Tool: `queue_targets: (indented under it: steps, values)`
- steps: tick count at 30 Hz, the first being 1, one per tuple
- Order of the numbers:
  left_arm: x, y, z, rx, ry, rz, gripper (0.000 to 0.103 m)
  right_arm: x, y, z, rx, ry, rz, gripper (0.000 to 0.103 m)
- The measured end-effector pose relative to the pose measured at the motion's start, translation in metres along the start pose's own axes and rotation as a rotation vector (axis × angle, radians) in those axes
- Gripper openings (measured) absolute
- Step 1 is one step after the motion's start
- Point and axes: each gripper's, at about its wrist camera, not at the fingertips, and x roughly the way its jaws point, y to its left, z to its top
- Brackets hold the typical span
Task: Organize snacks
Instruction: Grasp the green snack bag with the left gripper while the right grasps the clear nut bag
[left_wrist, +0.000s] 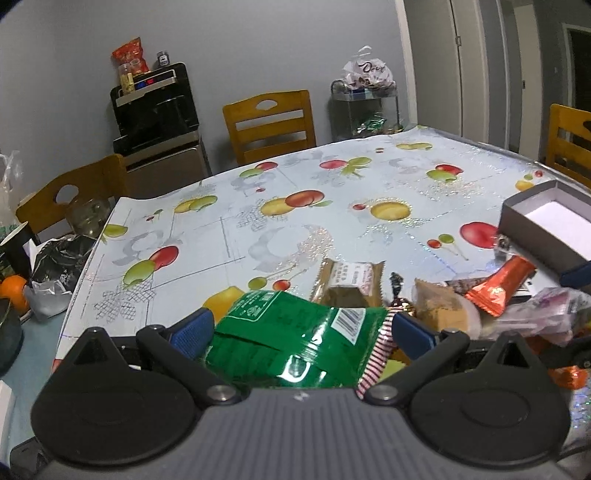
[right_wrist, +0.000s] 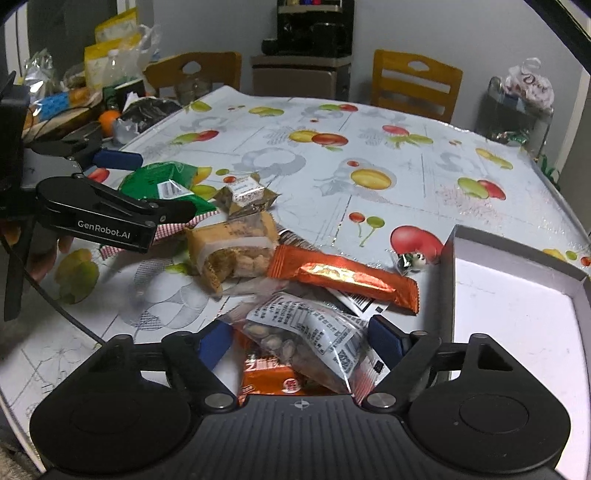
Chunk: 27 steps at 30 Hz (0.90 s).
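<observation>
**Both grippers lowered over the snack pile, box waiting at the right**

Your left gripper (left_wrist: 299, 325) has its blue pads spread on either side of a green snack bag (left_wrist: 295, 339). The bag lies crumpled between them, its barcode end toward the right pad. Neither pad visibly presses on the foil, so it reads as open around the bag, not yet pinching.

Your right gripper (right_wrist: 301, 341) is also spread, with a clear packet of nuts (right_wrist: 310, 339) lying slantwise between its pads. Whether the pads already touch the film is hard to judge from this close, distorted view; it looks like a near miss rather than a grip.

To do this step well, centre each packet between the pads before closing, and bite the firm body or sealed edge rather than loose film, which would likely slip. Close gently on the nuts. Under that packet sits an orange wrapper (right_wrist: 269, 380), so lift straight up to avoid dragging it along.

The open grey box (right_wrist: 517, 288) lies just right of the right gripper, its near wall beside the right pad. A long orange bar (right_wrist: 343, 275) and a pale biscuit pack (right_wrist: 232, 247) lie ahead on the fruit-patterned tabletop (right_wrist: 369, 147), between the two grippers and the far edge.
</observation>
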Motion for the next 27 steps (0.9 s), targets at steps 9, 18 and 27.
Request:
queue_targets:
  steps: [9,18,27]
  values:
    - [0.002,0.015,-0.005,-0.074,0.002,-0.016,0.096,-0.005,-0.001,-0.004,-0.008,-0.036,-0.016,0.055]
    - [-0.014,0.023,-0.009,-0.103,-0.019,-0.016,0.078,-0.019,-0.010,-0.004,0.047,-0.082,0.011,0.042]
    - [-0.036,0.023,-0.007,-0.092,-0.061,-0.029,0.036,-0.036,-0.021,-0.001,0.106,-0.139,0.045,0.034]
